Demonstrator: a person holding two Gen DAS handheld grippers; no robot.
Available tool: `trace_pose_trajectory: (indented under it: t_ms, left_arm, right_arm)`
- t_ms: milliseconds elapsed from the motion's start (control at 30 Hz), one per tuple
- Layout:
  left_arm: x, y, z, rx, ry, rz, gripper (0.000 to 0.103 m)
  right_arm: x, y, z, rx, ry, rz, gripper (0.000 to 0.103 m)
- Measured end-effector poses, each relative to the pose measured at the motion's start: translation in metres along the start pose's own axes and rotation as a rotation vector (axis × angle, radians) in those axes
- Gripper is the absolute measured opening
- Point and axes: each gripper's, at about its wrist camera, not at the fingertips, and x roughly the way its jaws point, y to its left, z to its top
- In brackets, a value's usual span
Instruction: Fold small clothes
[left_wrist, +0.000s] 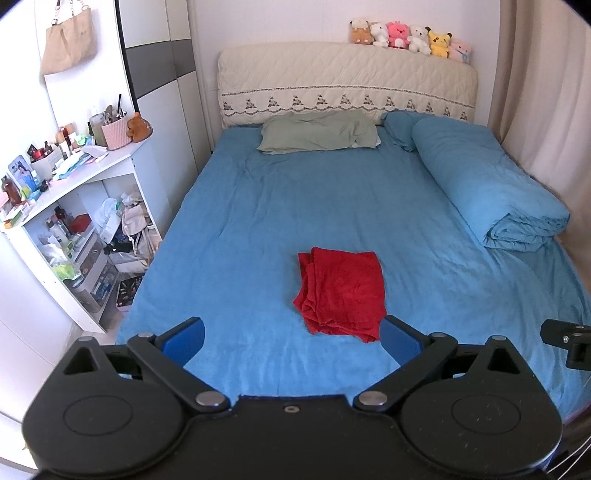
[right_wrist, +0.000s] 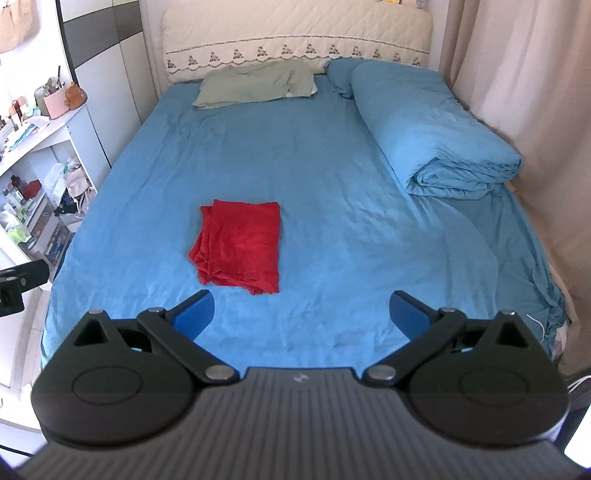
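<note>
One red cloth (left_wrist: 341, 291), six plush toys (left_wrist: 410, 38), one green pillow (left_wrist: 317, 131).

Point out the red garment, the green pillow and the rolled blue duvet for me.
red garment (left_wrist: 341, 290), left wrist view, middle of top layer.
green pillow (left_wrist: 317, 131), left wrist view, centre.
rolled blue duvet (right_wrist: 436, 136), right wrist view, upper surface.

Home bedroom, blue-sheeted bed (left_wrist: 295, 206), plush toys (left_wrist: 410, 37), cluttered shelf (left_wrist: 74, 177)

The left gripper (left_wrist: 291, 341) has a matte black body with two round housings, silver pivot rivets, black linkage arms and blue finger pads (left_wrist: 184, 339). The right gripper (right_wrist: 301, 314) matches, with a ribbed grey top plate.
</note>
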Motion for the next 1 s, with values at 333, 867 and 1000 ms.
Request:
trace_pose_trajectory:
  t_ms: [333,867,1000]
  left_arm:
    - [-0.0031,0.0011,-0.0017,0.009,0.007,0.009,0.102]
    - [-0.0048,0.0022,-0.0031,0.025,0.010,0.017,0.102]
    - [-0.0049,0.0049,-0.0027,0.028,0.009,0.018,0.102]
  right_arm:
    - [-0.0004,-0.0022,0.0016,0.002,-0.001,-0.003,0.103]
    - [0.0004,-0.0053,0.0053,0.012,0.010,-0.006,0.103]
    - [0.0013,-0.0053,0.0046,0.017,0.015,-0.004,0.103]
